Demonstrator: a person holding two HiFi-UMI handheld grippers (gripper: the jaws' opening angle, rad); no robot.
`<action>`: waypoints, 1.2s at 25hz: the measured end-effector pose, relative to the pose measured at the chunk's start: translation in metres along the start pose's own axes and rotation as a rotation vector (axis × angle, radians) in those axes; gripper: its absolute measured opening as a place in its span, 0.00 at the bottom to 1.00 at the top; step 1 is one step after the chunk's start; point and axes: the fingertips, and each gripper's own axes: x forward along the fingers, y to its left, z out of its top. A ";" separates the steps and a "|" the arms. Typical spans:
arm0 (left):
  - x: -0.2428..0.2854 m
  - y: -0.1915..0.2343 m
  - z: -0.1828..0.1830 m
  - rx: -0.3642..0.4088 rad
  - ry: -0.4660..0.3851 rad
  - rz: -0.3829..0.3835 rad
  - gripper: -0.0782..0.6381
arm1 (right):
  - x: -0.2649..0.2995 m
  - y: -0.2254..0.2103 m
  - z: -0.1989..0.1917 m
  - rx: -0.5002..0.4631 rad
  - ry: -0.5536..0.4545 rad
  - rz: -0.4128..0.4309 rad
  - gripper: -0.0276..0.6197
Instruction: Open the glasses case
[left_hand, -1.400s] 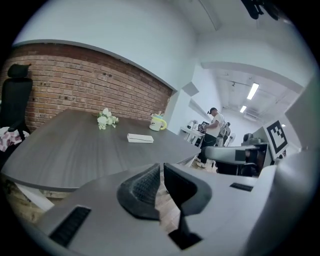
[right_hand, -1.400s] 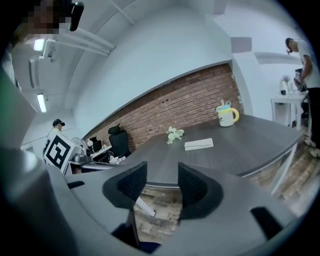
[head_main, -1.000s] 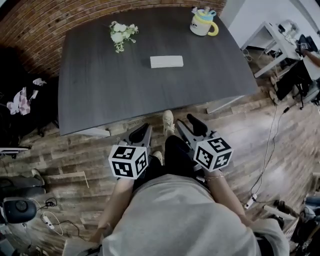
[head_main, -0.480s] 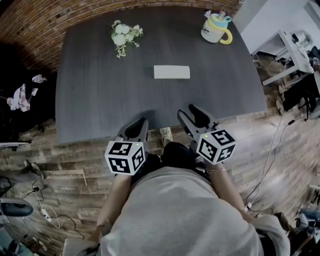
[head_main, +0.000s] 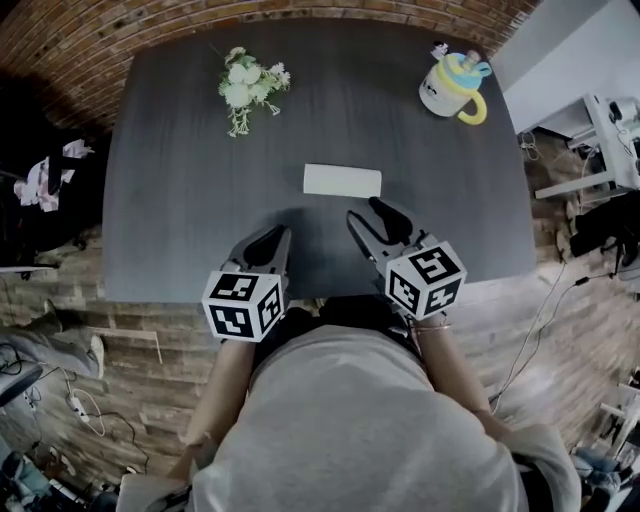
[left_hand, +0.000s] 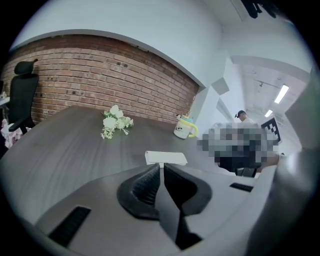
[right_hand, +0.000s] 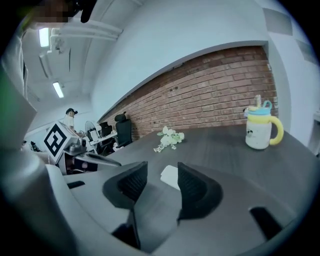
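The left gripper (head_main: 268, 244) and right gripper (head_main: 372, 214) have come forward over the desk (head_main: 180, 150) edge. The closed white glasses case (head_main: 342, 180) now lies just beyond the fingers, untouched. Left fingers are clenched on nothing. Right fingers are released and have just narrowed slightly. Grasping looks next.

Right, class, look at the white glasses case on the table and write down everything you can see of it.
The glasses case is a flat, long, rectangular box, plain white or pale grey, with a smooth matte look. No print, hinge or clasp can be made out. It looks closed and lies flat on the dark grey table, near the middle, with its long side running across the head view. Nothing rests on it, and only the table touches it.
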 end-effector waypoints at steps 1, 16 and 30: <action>0.006 0.001 0.004 -0.001 0.001 0.005 0.16 | 0.004 -0.007 0.001 -0.033 0.015 -0.001 0.32; 0.060 -0.002 -0.001 -0.052 0.076 0.061 0.16 | 0.048 -0.058 -0.029 -0.526 0.234 0.050 0.36; 0.071 -0.014 -0.008 -0.086 0.100 0.053 0.16 | 0.065 -0.081 -0.065 -0.829 0.333 0.048 0.40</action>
